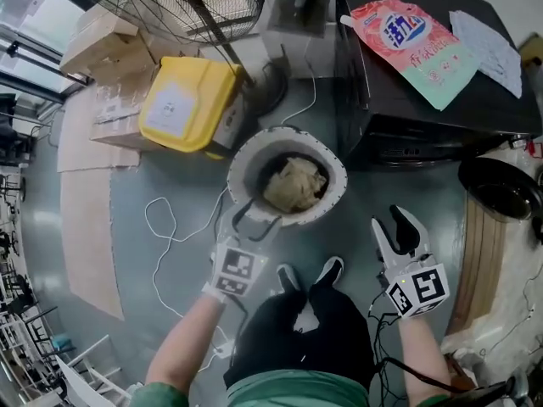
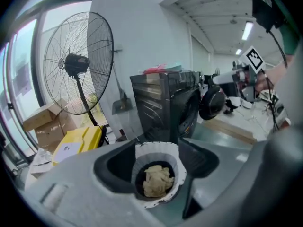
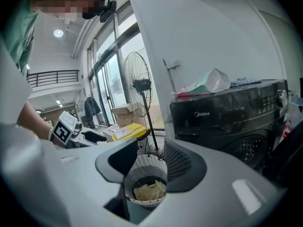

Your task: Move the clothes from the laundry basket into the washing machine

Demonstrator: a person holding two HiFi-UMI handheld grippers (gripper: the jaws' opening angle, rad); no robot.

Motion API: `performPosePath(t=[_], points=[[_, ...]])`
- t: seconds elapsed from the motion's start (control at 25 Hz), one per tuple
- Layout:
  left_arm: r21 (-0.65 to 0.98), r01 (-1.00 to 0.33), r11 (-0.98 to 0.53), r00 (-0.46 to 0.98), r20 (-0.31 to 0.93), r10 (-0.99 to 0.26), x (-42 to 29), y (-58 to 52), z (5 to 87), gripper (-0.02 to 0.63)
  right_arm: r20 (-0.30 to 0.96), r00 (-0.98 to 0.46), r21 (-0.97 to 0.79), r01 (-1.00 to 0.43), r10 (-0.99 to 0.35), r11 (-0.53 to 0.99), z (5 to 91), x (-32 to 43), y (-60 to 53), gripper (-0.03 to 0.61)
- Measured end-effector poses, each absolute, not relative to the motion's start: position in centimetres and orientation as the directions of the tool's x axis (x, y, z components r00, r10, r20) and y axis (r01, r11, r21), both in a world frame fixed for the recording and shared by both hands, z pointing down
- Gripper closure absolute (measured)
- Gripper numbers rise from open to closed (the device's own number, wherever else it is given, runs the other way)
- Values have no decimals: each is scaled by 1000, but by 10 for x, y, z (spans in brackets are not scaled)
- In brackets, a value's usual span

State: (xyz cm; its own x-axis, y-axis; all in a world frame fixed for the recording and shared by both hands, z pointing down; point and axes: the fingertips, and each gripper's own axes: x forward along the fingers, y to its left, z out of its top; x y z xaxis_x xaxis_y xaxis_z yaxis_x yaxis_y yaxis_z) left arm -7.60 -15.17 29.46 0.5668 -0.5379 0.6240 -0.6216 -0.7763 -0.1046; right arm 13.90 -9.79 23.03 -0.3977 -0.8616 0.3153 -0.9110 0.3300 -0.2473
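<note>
Hovering over the white mesh laundry basket on the grey floor, both grippers point down at the load. A single crumpled heap of beige clothes lies at the basket's bottom. None of it is yet in the black washing machine that stands just beyond.

The left gripper is close above the basket's near rim, its jaws wide apart with nothing between them. The right gripper hangs off to the side, clear of the basket, its jaws narrower but also apart and empty.

The fabric looks soft, light and limp, so it should bunch and drape rather than keep a shape. A pinch on a raised fold at the top of the heap would likely lift it, though trailing ends may catch on the mesh wall. The basket itself seems flimsy and could tip or drag along.

The machine's front bears a "Midea" badge. A pink-and-green detergent pouch on its lid carries bold blue Chinese characters, too small to read with confidence. The white label on the nearby yellow box cannot be read.
</note>
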Motion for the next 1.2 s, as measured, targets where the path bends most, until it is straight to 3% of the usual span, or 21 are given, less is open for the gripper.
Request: performPosePath(t=[0.44, 0.76, 1.04, 1.2], points=[[-74, -768, -636, 517, 515, -684, -194, -192, 425, 330, 306, -499, -148, -866, -810, 478, 390, 42, -200, 420], [-87, -755, -650, 534, 494, -686, -201, -204, 507, 328, 311, -609, -118, -786, -730, 606, 486, -8, -233, 420], [-86, -740, -667, 577, 428, -696, -187, -210, 528, 321, 407, -684, -57, -681, -605, 730, 553, -39, -242, 372], [-108, -763, -637, 560, 381, -735, -204, -198, 530, 318, 478, -712, -59, -610, -514, 790, 582, -69, -260, 310]])
